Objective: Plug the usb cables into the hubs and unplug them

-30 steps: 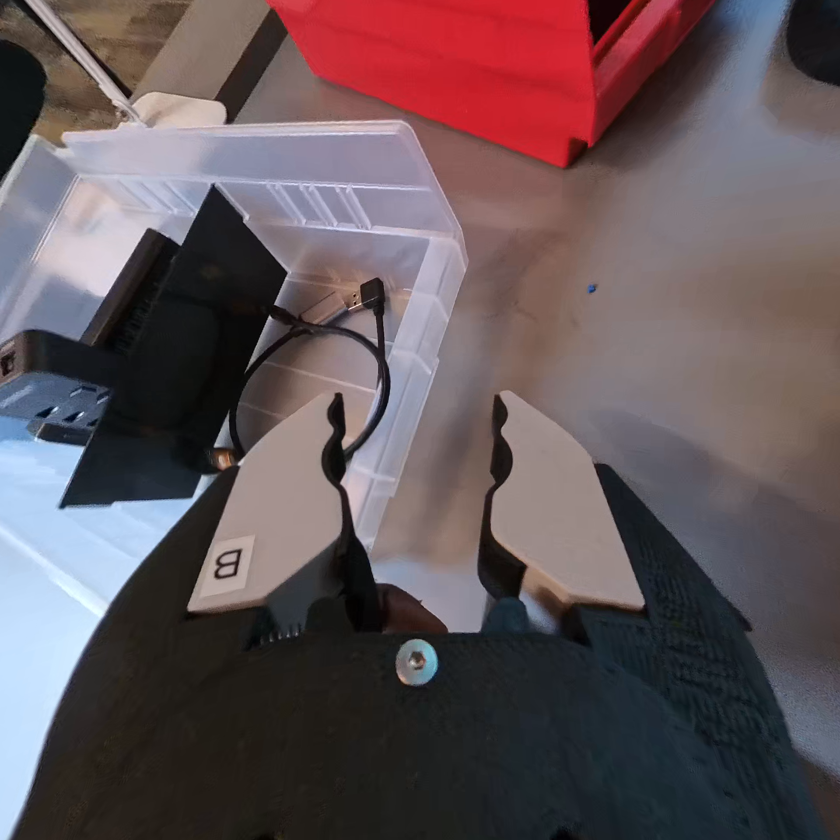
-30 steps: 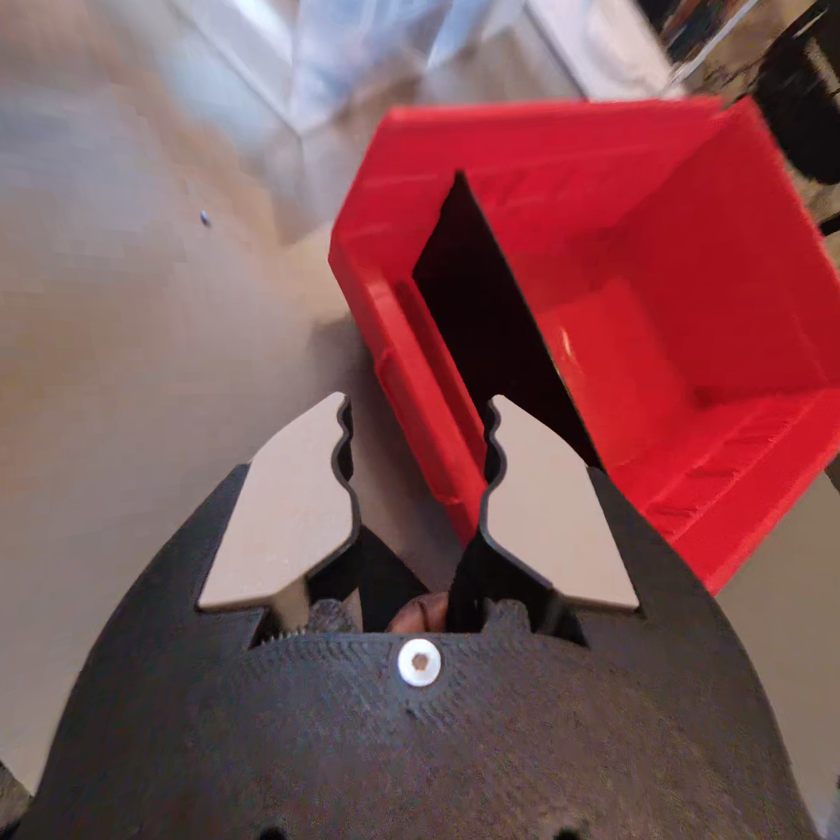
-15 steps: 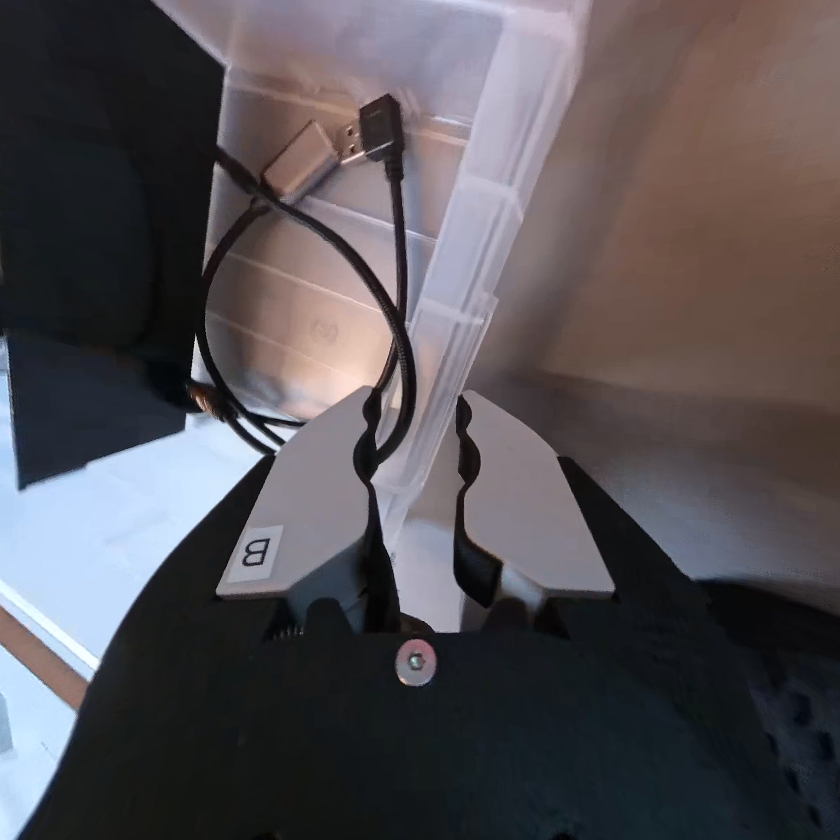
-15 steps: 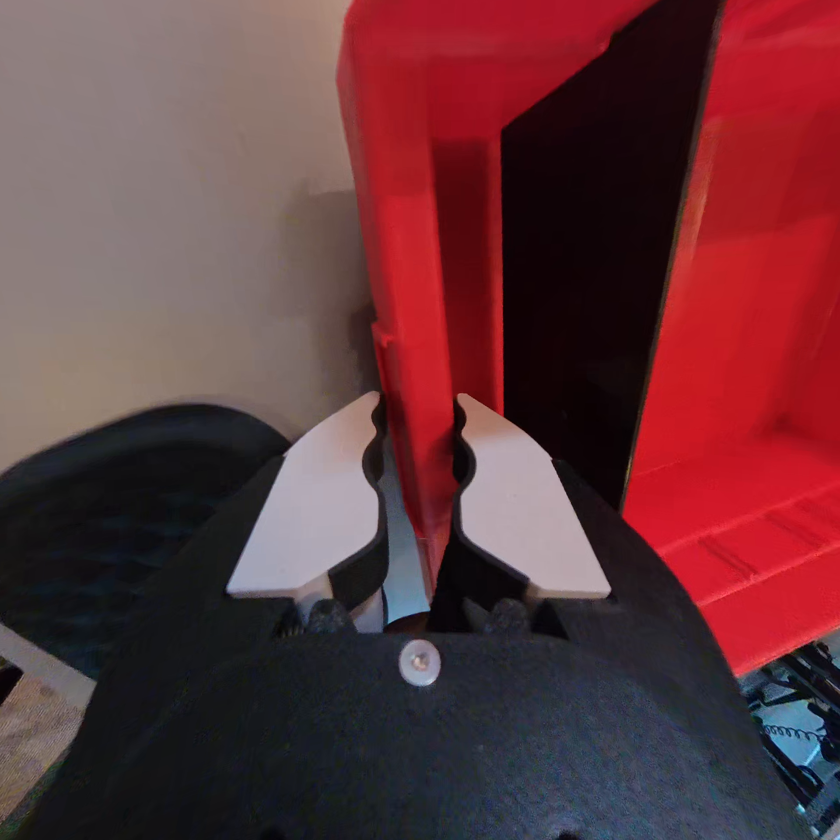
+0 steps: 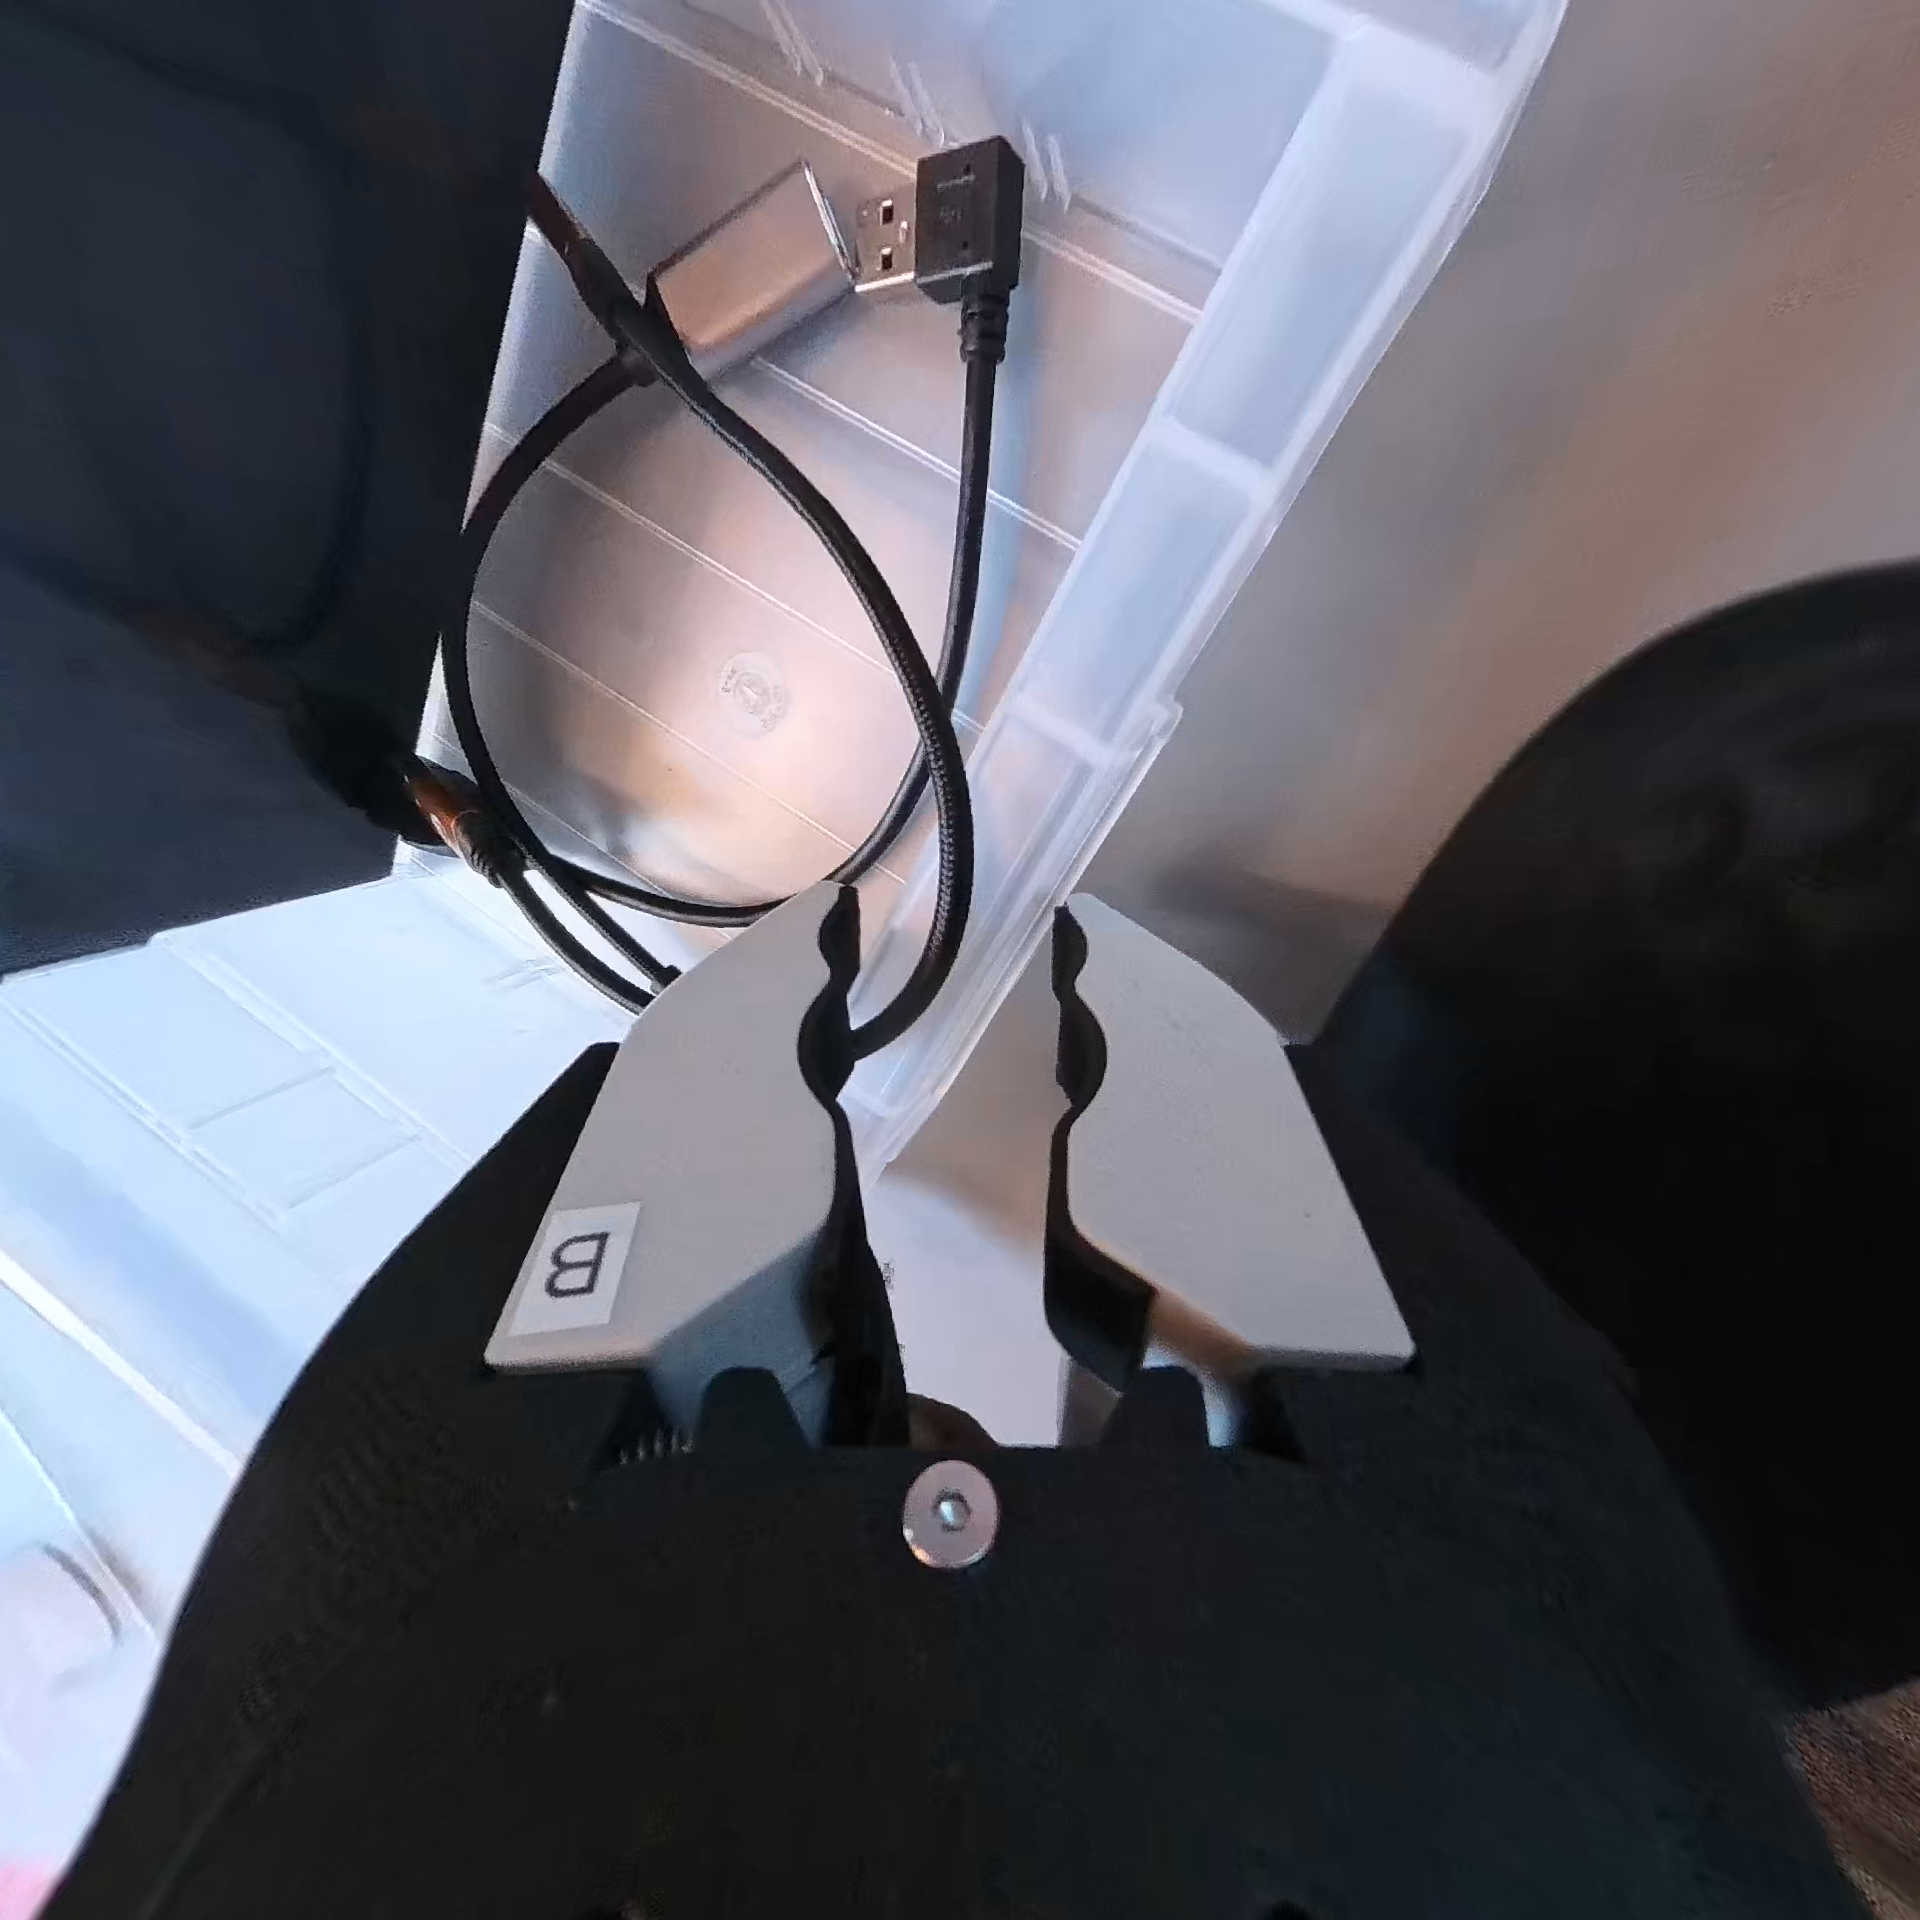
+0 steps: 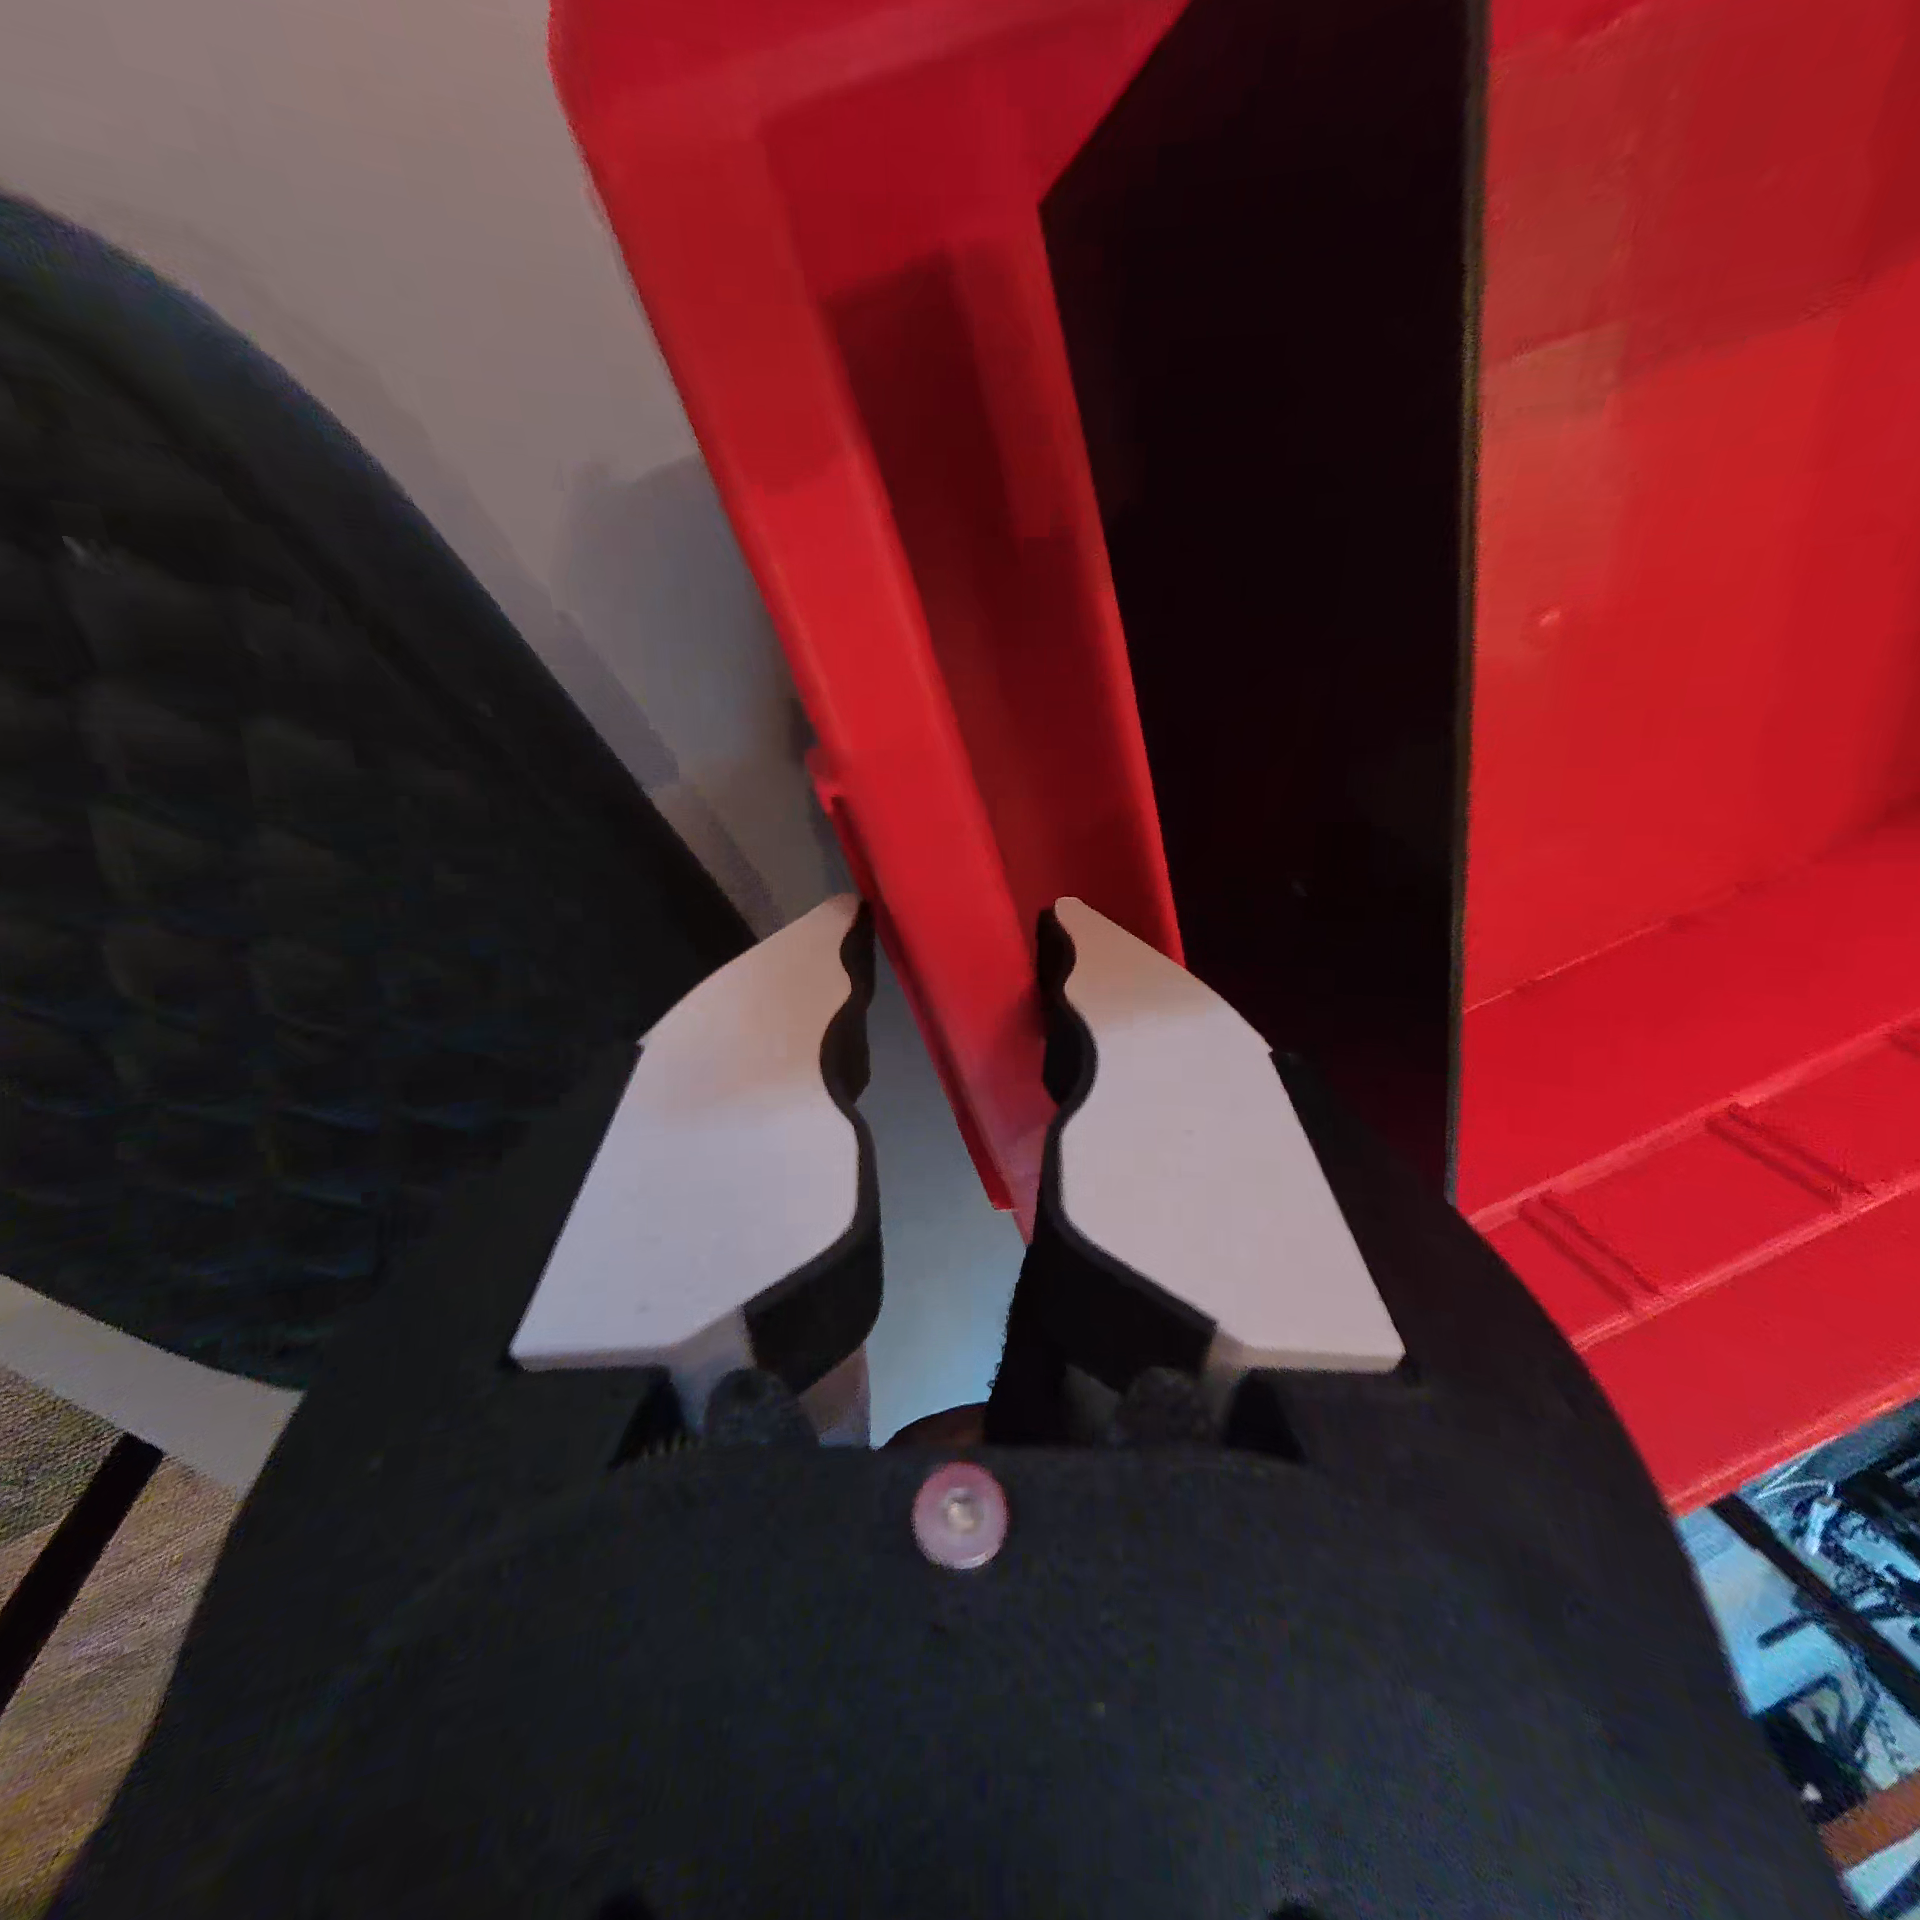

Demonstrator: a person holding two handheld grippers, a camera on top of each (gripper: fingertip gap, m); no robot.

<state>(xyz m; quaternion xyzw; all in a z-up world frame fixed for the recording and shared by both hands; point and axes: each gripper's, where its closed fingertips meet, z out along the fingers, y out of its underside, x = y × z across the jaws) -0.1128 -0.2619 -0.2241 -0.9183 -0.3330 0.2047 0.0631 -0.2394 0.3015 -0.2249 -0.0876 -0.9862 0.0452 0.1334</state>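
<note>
My left gripper is shut on the side wall of a clear plastic bin, one finger inside and one outside. Inside the bin lie a silver USB plug and a black right-angle USB plug, with black cables looping down to my left finger. My right gripper is shut on the side wall of a red bin. No hub shows clearly; the dark mass at the clear bin's left is too dim to tell.
A black divider panel stands upright inside the red bin. The other gripper's black body shows at the right of the left wrist view and at the left of the right wrist view. Both bins rest on a grey table. Tip to tip, the grippers are about 60 centimeters apart.
Both grippers came down from open onto the bin walls and closed on them. Since half a second ago the views have shifted only slightly.
</note>
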